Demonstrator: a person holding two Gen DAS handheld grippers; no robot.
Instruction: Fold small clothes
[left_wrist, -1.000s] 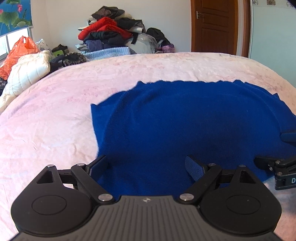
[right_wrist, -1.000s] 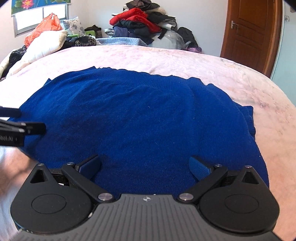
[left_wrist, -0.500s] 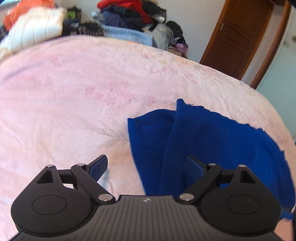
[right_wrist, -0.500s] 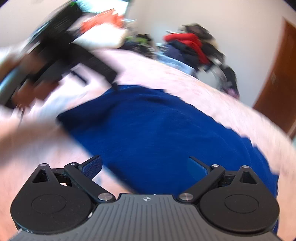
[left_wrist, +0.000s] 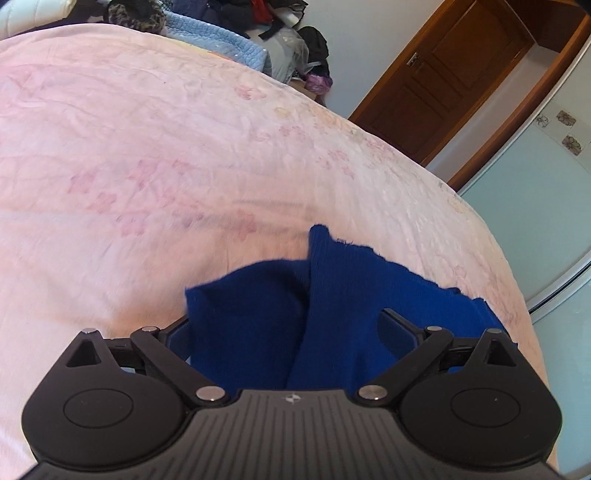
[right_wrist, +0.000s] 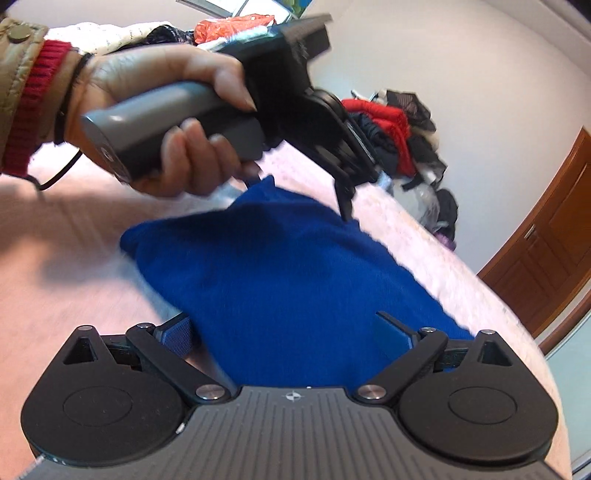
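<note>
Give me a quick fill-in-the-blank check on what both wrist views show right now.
1. The sweater on the bed is ____ in colour.
2. Both the left gripper and the right gripper have their fingers ____.
3. The door behind the bed is made of ____.
4. The hand holding the left gripper wears a ____ knit cuff.

Missing words: blue; open; wood; red

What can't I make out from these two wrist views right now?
- Blue sweater: left wrist view, its near part is hidden under the left gripper body.
- Sweater's near hem, right wrist view: covered by the right gripper.
- Left gripper fingertips, right wrist view: motion-blurred; whether they touch cloth is unclear.
- Clothes pile: too small and blurred to tell items apart.
</note>
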